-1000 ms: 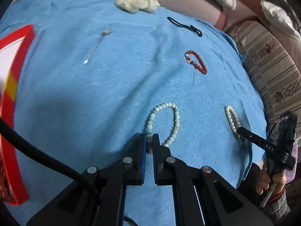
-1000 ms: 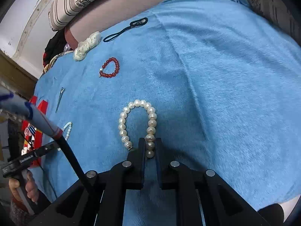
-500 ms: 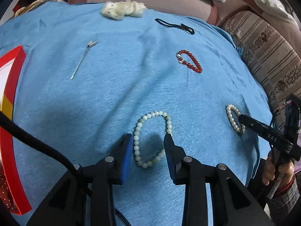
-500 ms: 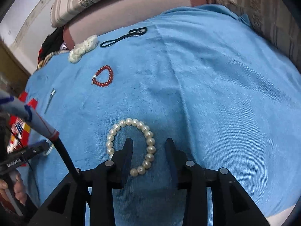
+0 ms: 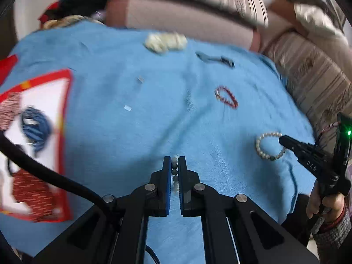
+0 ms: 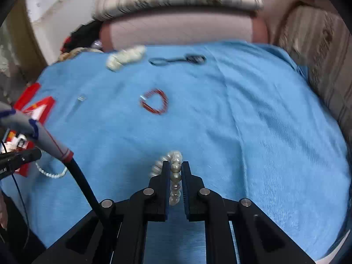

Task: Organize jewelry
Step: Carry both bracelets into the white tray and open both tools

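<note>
A: Left wrist view? Looks steeply down, close over the blue cloth (image 5: 132,132).
B: Right wrist view likewise; both share the red bead bracelet (image 6: 154,104).

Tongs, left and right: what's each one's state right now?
Left tongs: just closed, gripping the small-bead pearl bracelet.
Right tongs: just closed, gripping the large-bead pearl bracelet.

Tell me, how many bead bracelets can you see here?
3. A small-bead pearl bracelet is pinched in the left gripper, a larger pearl bracelet is pinched in the right gripper, and a red bracelet lies on the blue cloth. Others may be hidden.
</note>
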The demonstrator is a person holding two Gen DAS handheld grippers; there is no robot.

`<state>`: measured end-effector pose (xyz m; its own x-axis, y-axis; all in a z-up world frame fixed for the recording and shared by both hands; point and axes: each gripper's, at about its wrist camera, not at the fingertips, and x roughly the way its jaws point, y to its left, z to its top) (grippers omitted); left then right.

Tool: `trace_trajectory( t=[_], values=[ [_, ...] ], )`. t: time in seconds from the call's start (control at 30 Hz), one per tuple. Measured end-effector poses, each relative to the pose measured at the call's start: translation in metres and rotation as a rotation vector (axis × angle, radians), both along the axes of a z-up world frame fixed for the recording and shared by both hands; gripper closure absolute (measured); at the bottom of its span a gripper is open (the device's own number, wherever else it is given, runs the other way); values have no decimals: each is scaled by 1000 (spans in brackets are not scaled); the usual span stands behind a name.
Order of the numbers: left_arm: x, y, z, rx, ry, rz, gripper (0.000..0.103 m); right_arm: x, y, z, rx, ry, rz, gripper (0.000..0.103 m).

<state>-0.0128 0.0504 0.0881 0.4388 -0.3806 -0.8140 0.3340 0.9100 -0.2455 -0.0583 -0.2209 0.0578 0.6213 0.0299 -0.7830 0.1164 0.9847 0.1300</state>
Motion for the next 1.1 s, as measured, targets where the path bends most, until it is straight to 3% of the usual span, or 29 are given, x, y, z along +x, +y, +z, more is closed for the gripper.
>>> trace_trajectory(
  t=[0.17, 0.37, 0.5, 0.77, 1.1],
  values=[
    [-6, 59, 36, -21, -63, 104, 98, 9, 38, 32, 7, -50, 90, 93],
    [1, 139, 50, 9, -88, 237, 98, 29, 104, 62, 36, -90, 235, 93],
    [12, 182, 43, 18, -72, 310, 98, 47, 154, 77, 57, -99, 339, 93],
    [39, 253, 27, -59, -21, 411, 98, 88, 258, 100, 71, -116, 525, 93],
    [71, 297, -13, -121, 68, 482, 98, 152, 363, 87, 87, -47, 690, 92]
  ],
)
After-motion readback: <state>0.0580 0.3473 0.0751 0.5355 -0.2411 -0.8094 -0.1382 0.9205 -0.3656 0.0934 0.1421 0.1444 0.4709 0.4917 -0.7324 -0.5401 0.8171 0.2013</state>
